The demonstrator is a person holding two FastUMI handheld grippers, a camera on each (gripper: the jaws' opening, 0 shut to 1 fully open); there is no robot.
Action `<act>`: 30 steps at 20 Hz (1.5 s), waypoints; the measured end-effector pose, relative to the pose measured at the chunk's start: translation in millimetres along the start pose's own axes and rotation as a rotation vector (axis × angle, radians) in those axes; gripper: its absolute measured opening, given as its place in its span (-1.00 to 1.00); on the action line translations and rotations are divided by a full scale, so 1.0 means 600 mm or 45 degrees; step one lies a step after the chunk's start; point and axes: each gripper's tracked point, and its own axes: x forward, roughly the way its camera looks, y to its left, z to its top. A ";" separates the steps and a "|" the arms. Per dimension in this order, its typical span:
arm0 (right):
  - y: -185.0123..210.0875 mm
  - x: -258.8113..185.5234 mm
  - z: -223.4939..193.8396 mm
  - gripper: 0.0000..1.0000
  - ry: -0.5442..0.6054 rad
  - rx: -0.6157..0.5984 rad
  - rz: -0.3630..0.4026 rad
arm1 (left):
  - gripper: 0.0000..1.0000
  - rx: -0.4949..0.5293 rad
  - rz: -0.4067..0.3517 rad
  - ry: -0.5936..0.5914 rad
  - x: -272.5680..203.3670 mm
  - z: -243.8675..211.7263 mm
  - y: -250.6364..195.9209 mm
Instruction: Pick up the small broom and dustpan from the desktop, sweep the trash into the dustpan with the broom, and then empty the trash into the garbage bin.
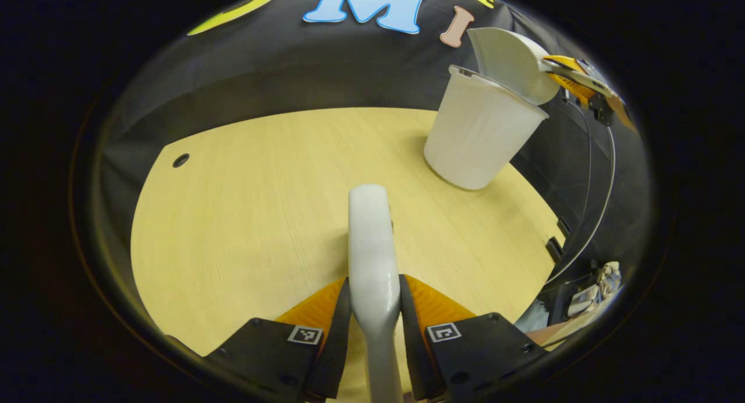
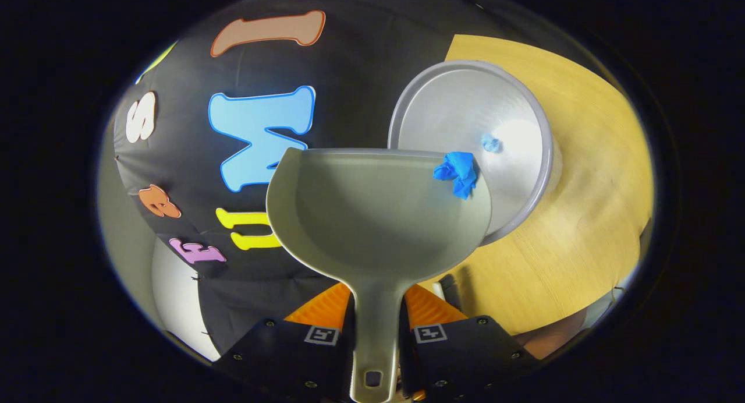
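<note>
In the left gripper view we see our left hand-held gripper point(image 1: 375, 310) clamped on the white handle of the small broom point(image 1: 371, 246), both fingers pressing its sides; the handle reaches forward over the pale wooden worktop point(image 1: 244, 216), and the bristles cannot be seen from here. At the far right of that view the white garbage bin point(image 1: 480, 129) stands on the worktop, with the dustpan point(image 1: 512, 59) tipped over its rim, held by the other hand-held gripper point(image 1: 582, 80). In the right gripper view our right hand-held gripper point(image 2: 375, 327) is closed on the dustpan's handle, its fingers against both sides. The grey dustpan point(image 2: 372, 216) is tilted toward the open garbage bin point(image 2: 465, 100), its far lip overlapping the bin's rim. A crumpled blue scrap of trash point(image 2: 457, 171) sits at the dustpan's far right edge, right at the lip, and a smaller blue bit point(image 2: 490, 142) lies inside the bin.
</note>
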 end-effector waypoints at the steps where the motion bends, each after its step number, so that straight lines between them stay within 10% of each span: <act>1: 0.003 0.005 -0.004 -0.27 -0.003 -0.009 -0.003 | -0.03 -0.003 0.001 0.000 -0.003 -0.001 0.000; 15: 0.054 -0.029 -0.245 -0.36 0.197 -0.424 0.050 | -0.03 -0.104 0.081 -0.002 -0.041 -0.062 0.015; 30: -0.181 0.123 -0.399 -0.35 0.240 -0.600 -0.298 | -0.03 -0.236 0.159 0.056 -0.069 -0.126 0.085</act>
